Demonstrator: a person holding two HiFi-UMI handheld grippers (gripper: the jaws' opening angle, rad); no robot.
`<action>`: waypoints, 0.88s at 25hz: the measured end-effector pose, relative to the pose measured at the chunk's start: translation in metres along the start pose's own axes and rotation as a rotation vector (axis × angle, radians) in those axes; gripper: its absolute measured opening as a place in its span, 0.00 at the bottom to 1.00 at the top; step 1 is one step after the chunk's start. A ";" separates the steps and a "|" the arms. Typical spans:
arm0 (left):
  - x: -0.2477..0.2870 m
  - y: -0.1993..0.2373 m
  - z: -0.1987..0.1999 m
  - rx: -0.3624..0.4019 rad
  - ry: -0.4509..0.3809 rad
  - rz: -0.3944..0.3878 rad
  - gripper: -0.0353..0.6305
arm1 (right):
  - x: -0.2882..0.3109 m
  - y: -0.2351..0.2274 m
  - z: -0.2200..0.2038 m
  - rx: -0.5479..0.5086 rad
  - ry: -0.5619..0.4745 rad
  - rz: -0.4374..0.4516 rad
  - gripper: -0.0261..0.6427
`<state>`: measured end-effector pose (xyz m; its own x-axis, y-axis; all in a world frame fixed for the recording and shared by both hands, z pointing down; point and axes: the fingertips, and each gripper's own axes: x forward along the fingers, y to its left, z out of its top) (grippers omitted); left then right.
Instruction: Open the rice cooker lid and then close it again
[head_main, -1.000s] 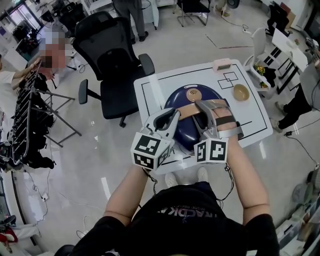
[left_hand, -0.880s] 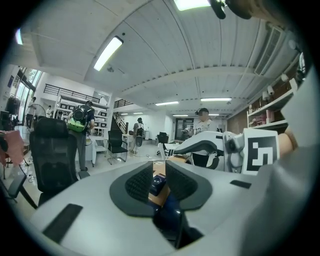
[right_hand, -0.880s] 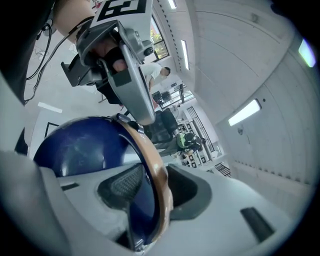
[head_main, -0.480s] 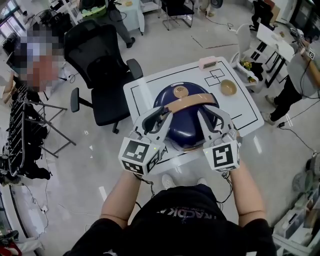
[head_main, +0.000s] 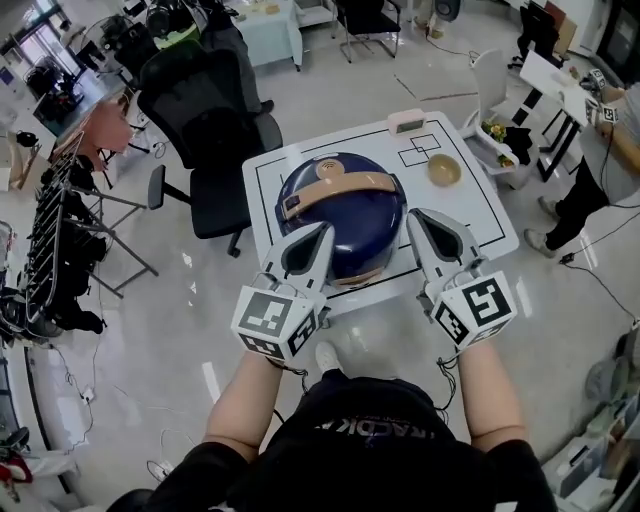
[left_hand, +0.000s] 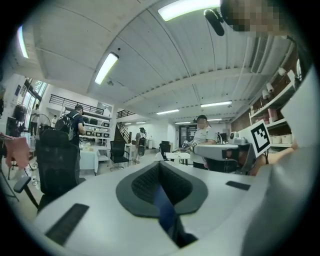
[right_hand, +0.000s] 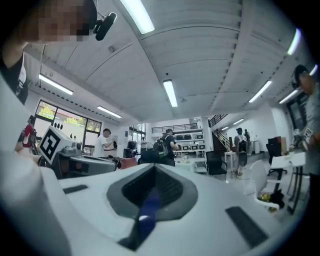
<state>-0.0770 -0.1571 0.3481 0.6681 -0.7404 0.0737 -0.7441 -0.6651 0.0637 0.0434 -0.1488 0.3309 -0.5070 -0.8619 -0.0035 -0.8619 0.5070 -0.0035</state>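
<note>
The dark blue rice cooker (head_main: 340, 215) stands on the white table (head_main: 470, 215) with its lid down and its tan handle (head_main: 335, 188) lying across the top. My left gripper (head_main: 322, 233) hovers just in front of the cooker's left side, and my right gripper (head_main: 418, 218) just off its right front; neither touches it. Both have just closed and are shut with nothing between the jaws. In the left gripper view the left gripper (left_hand: 159, 166) points level into the room, and in the right gripper view the right gripper (right_hand: 153, 169) does the same; the cooker is out of both.
A small tan bowl (head_main: 441, 170) and a pink device (head_main: 406, 121) sit at the table's far right. A black office chair (head_main: 205, 105) stands behind the table on the left. A dark rack (head_main: 55, 240) is at far left, a person (head_main: 612, 135) at far right.
Both grippers drew back from the cooker toward me and rose. The right gripper left the tan handle and rolled upright. Both jaws closed.
</note>
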 end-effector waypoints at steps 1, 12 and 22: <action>-0.002 -0.011 -0.002 -0.004 0.002 0.012 0.06 | -0.009 -0.001 -0.003 0.001 0.005 0.016 0.04; -0.046 -0.118 -0.036 -0.029 0.029 0.159 0.06 | -0.090 0.015 -0.020 0.008 0.009 0.230 0.04; -0.096 -0.171 -0.043 -0.047 0.018 0.286 0.06 | -0.136 0.051 -0.024 0.030 0.013 0.367 0.04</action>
<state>-0.0139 0.0314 0.3725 0.4314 -0.8951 0.1131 -0.9018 -0.4240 0.0837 0.0682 -0.0051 0.3556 -0.7825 -0.6227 0.0026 -0.6224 0.7820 -0.0332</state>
